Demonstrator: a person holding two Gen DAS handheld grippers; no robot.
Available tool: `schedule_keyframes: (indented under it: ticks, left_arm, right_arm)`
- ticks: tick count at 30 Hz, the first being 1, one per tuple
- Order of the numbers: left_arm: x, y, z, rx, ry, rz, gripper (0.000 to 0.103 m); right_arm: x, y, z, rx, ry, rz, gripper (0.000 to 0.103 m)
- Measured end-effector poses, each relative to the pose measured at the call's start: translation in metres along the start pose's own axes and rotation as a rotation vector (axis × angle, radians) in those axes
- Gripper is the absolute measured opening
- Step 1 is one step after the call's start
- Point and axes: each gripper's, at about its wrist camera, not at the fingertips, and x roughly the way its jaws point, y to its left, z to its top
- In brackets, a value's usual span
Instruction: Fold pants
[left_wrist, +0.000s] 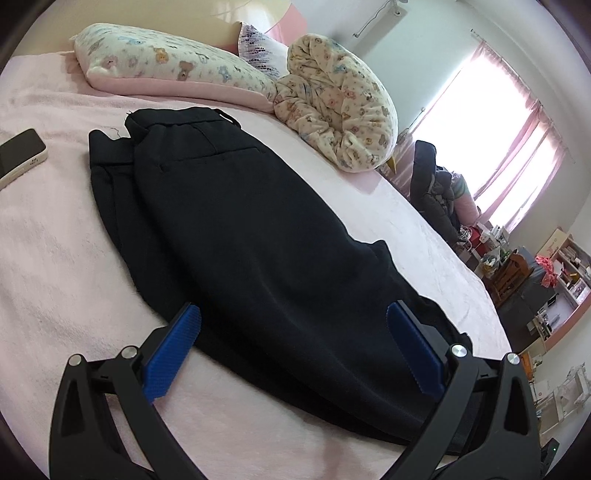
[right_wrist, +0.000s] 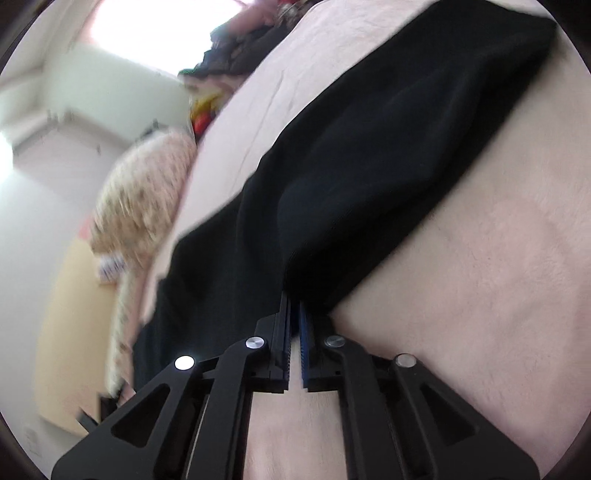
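Black pants (left_wrist: 240, 221) lie folded lengthwise on the pink bedspread (left_wrist: 55, 258), waistband toward the pillows, leg ends toward me. My left gripper (left_wrist: 293, 317) is open, its blue pads on either side of the leg end, low over the fabric. In the right wrist view my right gripper (right_wrist: 294, 306) is shut on an edge of the black pants (right_wrist: 388, 147), and the cloth is lifted and bunched at the fingertips. That view is blurred with motion.
A bear-print pillow (left_wrist: 166, 62) and a rolled bear-print quilt (left_wrist: 340, 103) lie at the head of the bed. A phone (left_wrist: 18, 155) lies at the left. The bed's right edge drops to a cluttered room with shelves (left_wrist: 554, 273).
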Motion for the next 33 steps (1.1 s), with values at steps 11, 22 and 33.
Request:
schedule_keyframes:
  ticks: [11,22,33]
  left_arm:
    - [-0.028,0.049,0.056,-0.218,-0.082,-0.181,0.101]
    - [0.029,0.11,0.082,-0.458,0.254,-0.354,0.101]
    - [0.062,0.157,0.098,-0.651,0.191,-0.32,0.009]
  right_arm:
    - [-0.036,0.095,-0.022,-0.311,0.114,0.08,0.005]
    - [0.017,0.124,-0.054,-0.358,0.217,0.111,0.005]
    - [0.028,0.147,-0.073,-0.435,0.254,0.094,0.005]
